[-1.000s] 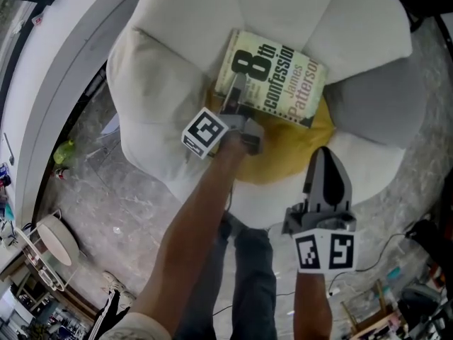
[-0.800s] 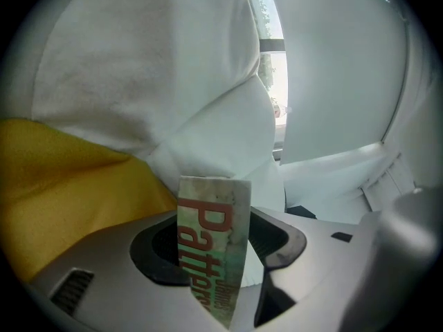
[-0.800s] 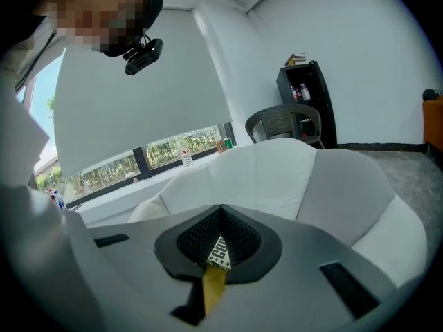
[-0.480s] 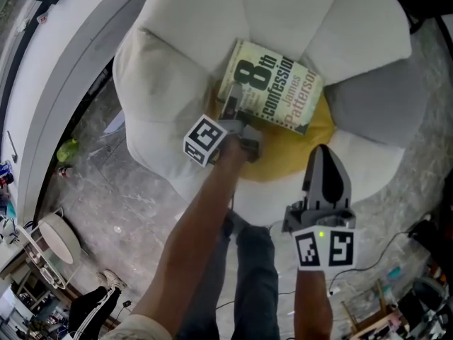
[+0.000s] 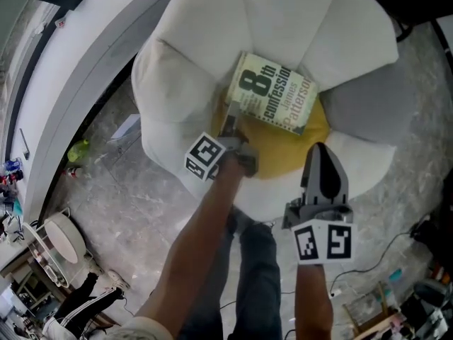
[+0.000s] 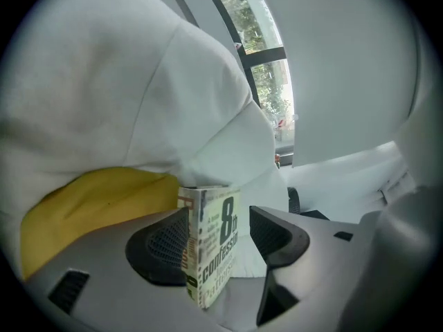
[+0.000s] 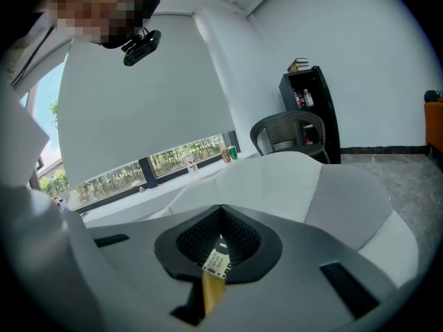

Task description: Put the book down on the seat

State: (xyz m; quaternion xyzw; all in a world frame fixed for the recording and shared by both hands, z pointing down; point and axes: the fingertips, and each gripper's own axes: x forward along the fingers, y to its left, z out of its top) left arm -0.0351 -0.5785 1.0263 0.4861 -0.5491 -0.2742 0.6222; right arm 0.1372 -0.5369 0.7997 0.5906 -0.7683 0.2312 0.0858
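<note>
Head view: the book [image 5: 272,94] lies flat and cover up on the seat [image 5: 283,20], a white, petal-shaped piece. It rests partly on the yellow centre [image 5: 283,151] and partly on the white petal toward the upper left, in the upper middle of the frame. The left tool [image 5: 229,122] sits at the book's lower-left corner. The right tool [image 5: 320,149] hangs to the lower right, over the seat's near edge, apart from the book and taking no part in the work. Left gripper view: the left tool [image 6: 216,216] has its jaws wide apart, and they have just been opening. The book [image 6: 211,247] stands edge-on between them with a clear gap to the right-hand pad. The left-hand pad is just beside the spine, and no clamping pressure shows. The yellow centre [image 6: 90,199] and a white petal [image 6: 104,81] fill the background. Right gripper view: the right tool [image 7: 221,213] has its jaws together at the tips and nothing is gripped. A thin sliver of yellow and print shows in the slit below them, and its source cannot be settled. Finding: the placement appears complete, with the book down and released. What seems left is to draw the left tool clear of the book's corner without shifting it.
</note>
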